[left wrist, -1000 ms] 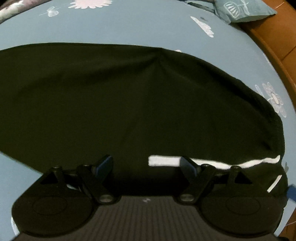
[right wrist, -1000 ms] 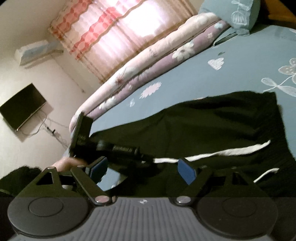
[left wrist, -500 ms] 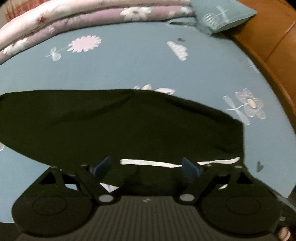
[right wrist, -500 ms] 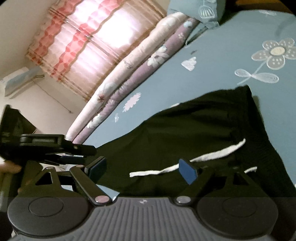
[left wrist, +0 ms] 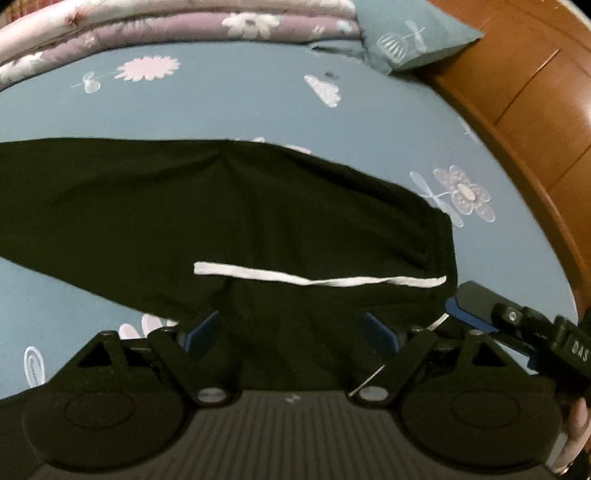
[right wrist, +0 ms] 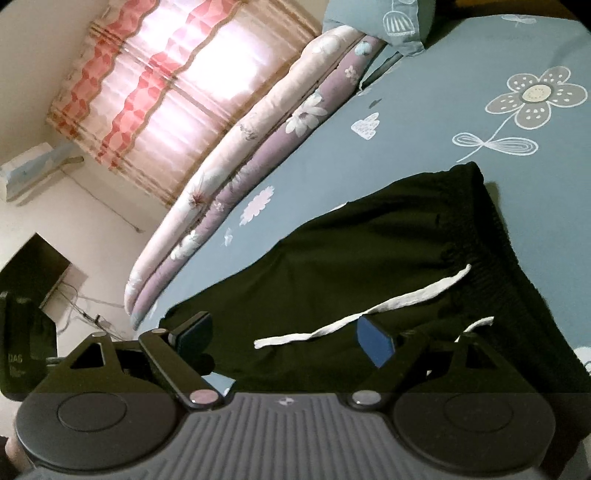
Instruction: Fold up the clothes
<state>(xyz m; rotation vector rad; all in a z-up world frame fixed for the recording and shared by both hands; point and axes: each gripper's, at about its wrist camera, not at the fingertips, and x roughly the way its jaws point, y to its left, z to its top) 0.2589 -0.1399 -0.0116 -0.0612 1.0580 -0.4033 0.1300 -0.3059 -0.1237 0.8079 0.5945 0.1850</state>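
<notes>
Left gripper jaws spread wide, nothing clamped; blue pads sit over the near part of the black pants with cloth visible between them but not pinched. From the left wrist view, pants lie flat on the blue floral bed sheet, legs running off to the left edge, waistband end at right. 1 white drawstring lies across the dark fabric above the jaws, a 2nd thin white strand shows near the right finger. Right gripper pokes in from the lower right corner, its blue pad just beside the waistband corner; contact cannot be told. Folded pink and purple quilt along the far edge of the bed, teal pillow at top right, wooden headboard curving down the right side. From the right wrist view, right gripper also wide open, holding nothing, 2 blue pads hovering above the near edge of the pants. Ribbed waistband at right, drawstring trailing diagonally between the pads' line. Sheet with white flower print beyond the pants. Quilt runs diagonally along the far bed side, pillow at top. Red-striped curtain over a bright window, air conditioner on the wall, dark TV at left. Left gripper's body visible at far left edge.
</notes>
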